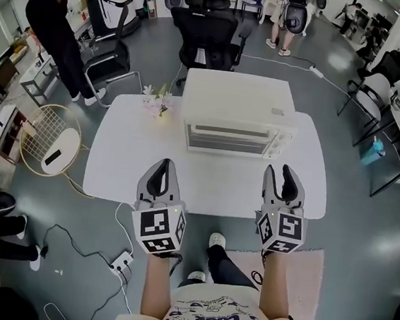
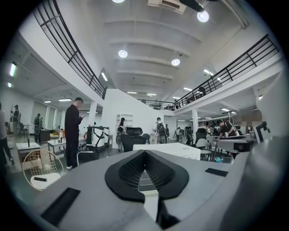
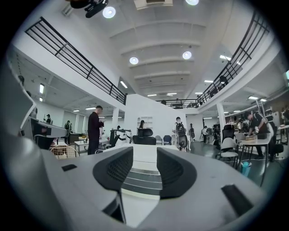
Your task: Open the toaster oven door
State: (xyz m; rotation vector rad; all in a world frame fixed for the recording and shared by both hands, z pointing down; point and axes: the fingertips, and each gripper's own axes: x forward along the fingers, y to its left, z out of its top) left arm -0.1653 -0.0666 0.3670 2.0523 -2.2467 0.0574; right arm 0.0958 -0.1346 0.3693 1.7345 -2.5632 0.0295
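A cream toaster oven stands at the back middle of the white table, its glass door facing me and closed. Both grippers hover over the table's near edge, short of the oven and touching nothing. My left gripper is shut, its tips meeting, and sits to the left of the door. In the left gripper view the left gripper points past the oven. My right gripper is open in front of the oven's right end. The right gripper view shows the right gripper with the oven in the gap.
A small vase of flowers stands on the table left of the oven. A black office chair is behind the table. A person stands at far left, near a round wire stand. A power strip lies on the floor.
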